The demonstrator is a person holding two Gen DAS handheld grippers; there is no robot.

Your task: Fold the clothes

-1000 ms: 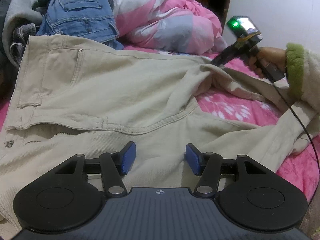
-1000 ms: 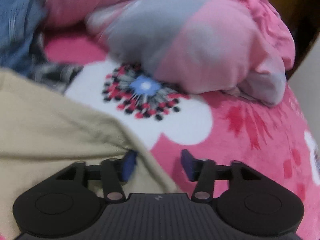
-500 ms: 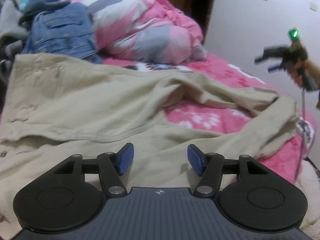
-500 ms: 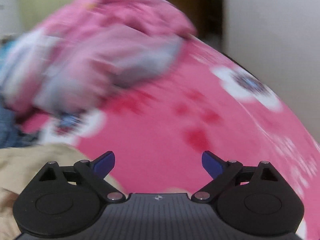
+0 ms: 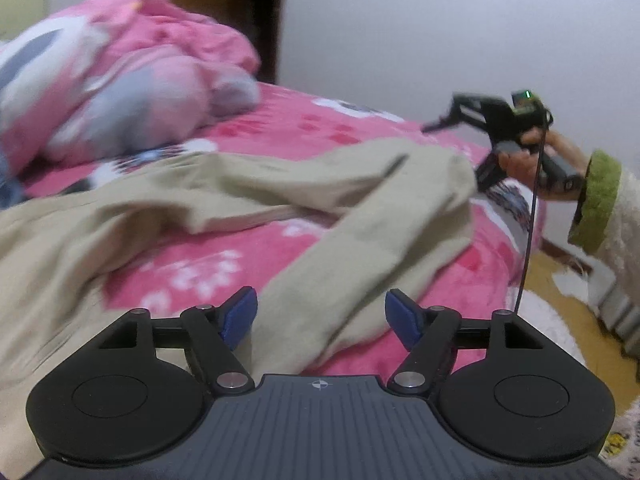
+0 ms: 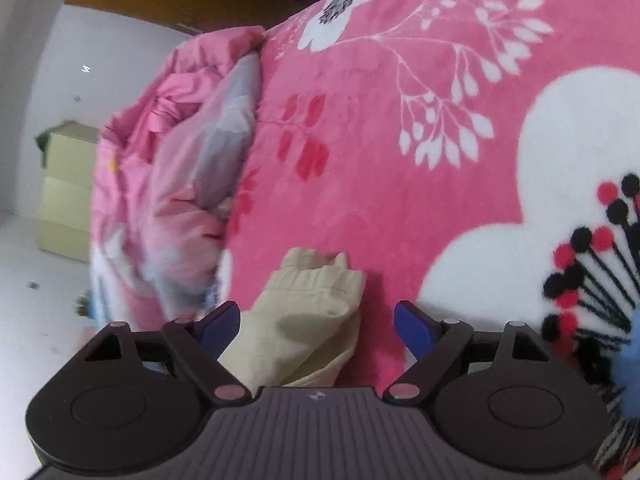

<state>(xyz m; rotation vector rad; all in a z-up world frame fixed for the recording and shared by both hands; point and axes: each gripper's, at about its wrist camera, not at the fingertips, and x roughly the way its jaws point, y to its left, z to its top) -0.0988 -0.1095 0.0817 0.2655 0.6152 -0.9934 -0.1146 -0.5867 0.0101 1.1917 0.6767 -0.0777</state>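
Beige trousers (image 5: 224, 200) lie spread on the pink bed (image 6: 400, 160) — one leg end sits between your right gripper (image 6: 316, 320) jaws, spread wide. Left gripper (image 5: 320, 316) — also spread, above the other leg. Pinch both hems evenly.

A bed (image 5: 400, 136) covered by a pink floral blanket (image 6: 400, 200) carries beige trousers (image 5: 200, 192), spread out with both legs reaching toward its foot edge. A bunched pink-and-grey quilt (image 5: 120, 92) lies on the blanket toward its far side.
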